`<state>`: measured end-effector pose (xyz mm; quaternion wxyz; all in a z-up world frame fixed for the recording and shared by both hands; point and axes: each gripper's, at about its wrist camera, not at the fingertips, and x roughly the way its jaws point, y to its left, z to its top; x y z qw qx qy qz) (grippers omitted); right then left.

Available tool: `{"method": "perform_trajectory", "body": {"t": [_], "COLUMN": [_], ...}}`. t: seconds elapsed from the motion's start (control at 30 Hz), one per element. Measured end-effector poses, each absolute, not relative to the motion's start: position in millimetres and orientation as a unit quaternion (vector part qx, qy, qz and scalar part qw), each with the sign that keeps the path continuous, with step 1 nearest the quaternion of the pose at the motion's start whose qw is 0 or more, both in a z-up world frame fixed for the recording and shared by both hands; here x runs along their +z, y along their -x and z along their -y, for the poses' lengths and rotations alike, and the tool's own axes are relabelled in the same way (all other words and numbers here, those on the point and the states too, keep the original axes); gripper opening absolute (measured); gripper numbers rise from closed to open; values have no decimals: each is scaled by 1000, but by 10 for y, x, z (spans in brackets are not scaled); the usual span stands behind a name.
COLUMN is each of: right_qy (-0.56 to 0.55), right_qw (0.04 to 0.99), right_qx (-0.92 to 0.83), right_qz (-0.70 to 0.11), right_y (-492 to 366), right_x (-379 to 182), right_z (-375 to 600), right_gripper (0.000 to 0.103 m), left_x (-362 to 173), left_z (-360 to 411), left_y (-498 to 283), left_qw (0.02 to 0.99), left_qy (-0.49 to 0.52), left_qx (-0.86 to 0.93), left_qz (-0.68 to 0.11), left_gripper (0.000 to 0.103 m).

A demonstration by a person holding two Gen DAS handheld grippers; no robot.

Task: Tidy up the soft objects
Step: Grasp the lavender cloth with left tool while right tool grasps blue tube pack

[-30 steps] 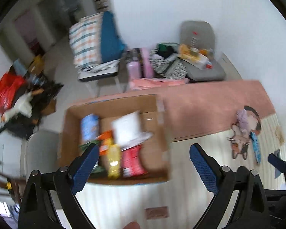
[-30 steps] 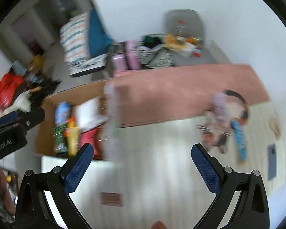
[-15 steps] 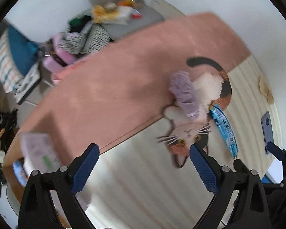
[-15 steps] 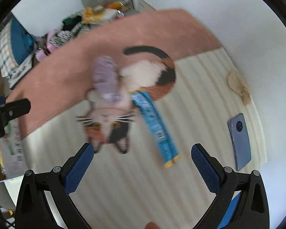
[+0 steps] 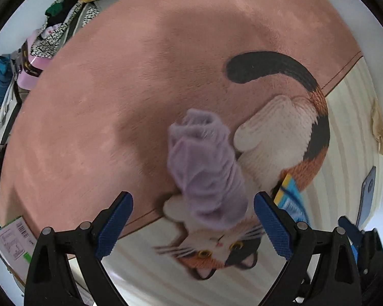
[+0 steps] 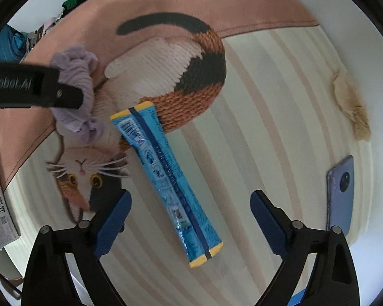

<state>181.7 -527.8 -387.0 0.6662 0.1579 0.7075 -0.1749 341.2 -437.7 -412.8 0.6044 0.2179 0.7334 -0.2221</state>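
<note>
A rolled lilac sock (image 5: 206, 170) lies on the printed cat of the bed cover; it also shows in the right wrist view (image 6: 76, 91), partly behind my left gripper's body. My left gripper (image 5: 192, 227) is open and empty, hovering just short of the sock's near end. A long blue snack packet (image 6: 166, 178) lies beside the cat print; its end shows in the left wrist view (image 5: 289, 199). My right gripper (image 6: 189, 221) is open and empty, above the packet's near end.
A purple phone (image 6: 340, 196) lies at the right edge of the striped cover (image 6: 268, 127). A beige crumpled piece (image 6: 349, 104) lies beyond it. A labelled box corner (image 5: 14, 242) is at the left. Piled clothes and bags (image 5: 58, 20) are behind the pink blanket (image 5: 115, 76).
Both grippers swung from the cardboard box to the bed and came in close. The left now frames the lilac sock, the right the blue packet. Both stayed open.
</note>
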Motion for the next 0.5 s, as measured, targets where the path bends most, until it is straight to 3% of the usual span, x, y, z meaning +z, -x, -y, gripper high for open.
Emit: {"method": "perform_trajectory", "body": {"t": [0.1, 0.17, 0.2, 0.27, 0.3, 0.33, 0.43, 0.5], "right_qy": [-167, -168, -169, -172, -173, -170, -164, -161], "right_qw": [657, 650, 645, 637, 631, 628, 637, 635], "right_qx": [-170, -169, -169, -166, -167, -169, -170, -171], "right_qz": [-716, -722, -726, -732, -737, -740, -734, -736], "right_y": [-1859, -1875, -1880, -1927, -1925, -1947, -1955, -1954], "right_x": [-4012, -4092, -4131, -4211, -4257, -4316, -4284, -4274], "right_z": [5333, 5344, 5343, 5347, 5337, 5373, 5293, 5238], "right_gripper": [93, 89, 84, 79, 74, 72, 38, 21], "left_x": [-4245, -4300, -4337, -4316, -4287, -4262, -4205, -4154], "left_z": [4488, 4533, 4552, 4563, 4573, 4566, 4509, 4439], "left_y": [-3382, -3355, -3331, -3302, -3285, -3263, -3203, -3161], "left_qw": [594, 591, 588, 597, 601, 602, 609, 615], "left_qy": [-220, -224, -229, -233, -230, -222, -206, -206], "left_qx": [-226, -227, -225, -221, -224, -225, -225, -227], "left_qz": [-740, -741, -743, -735, -732, -733, -732, -727], "left_gripper": [96, 86, 71, 56, 42, 42, 41, 40]}}
